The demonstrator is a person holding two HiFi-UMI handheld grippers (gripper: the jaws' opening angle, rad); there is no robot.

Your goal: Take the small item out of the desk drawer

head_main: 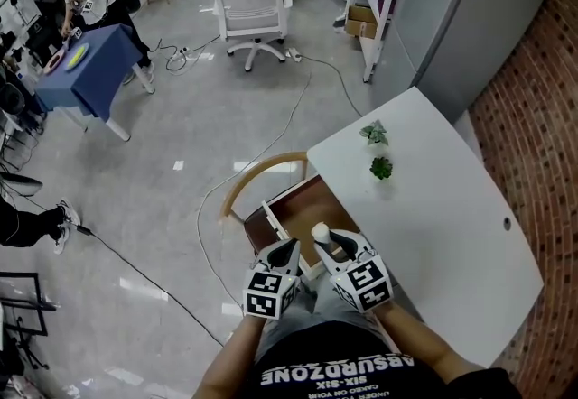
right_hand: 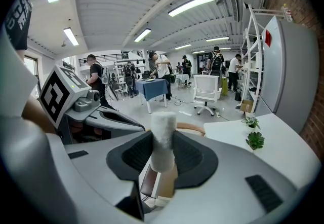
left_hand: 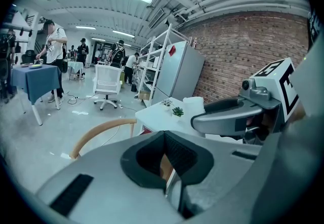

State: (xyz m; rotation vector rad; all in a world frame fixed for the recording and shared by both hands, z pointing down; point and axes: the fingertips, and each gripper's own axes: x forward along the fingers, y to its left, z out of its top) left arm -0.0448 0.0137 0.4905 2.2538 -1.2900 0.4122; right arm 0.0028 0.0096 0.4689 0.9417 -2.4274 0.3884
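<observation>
A: Where's the thing from the drawer?

B: In the right gripper (head_main: 327, 244). Its jaws pinch a small white fuzzy cylinder (right_hand: 163, 139) from both sides, and it stands upright between the dark pads with its top poking out above them.

A: And the drawer itself?

B: The brown wooden desk drawer (head_main: 302, 208) is pulled out from under the white desk (head_main: 433, 199). The cylinder is held above it, near the desk's edge (I can't see what else lies inside).

A: What about the other hand?

B: The left gripper (left_hand: 164, 159) is just beside the right one, also over the drawer. Its jaws are pressed together with nothing between them.

A: Anything else close by?

B: A light wooden chair with a curved back (head_main: 262, 167) stands just past the drawer. There are also two small green potted plants (head_main: 380, 169) on the desk, well apart from both grippers.
</observation>
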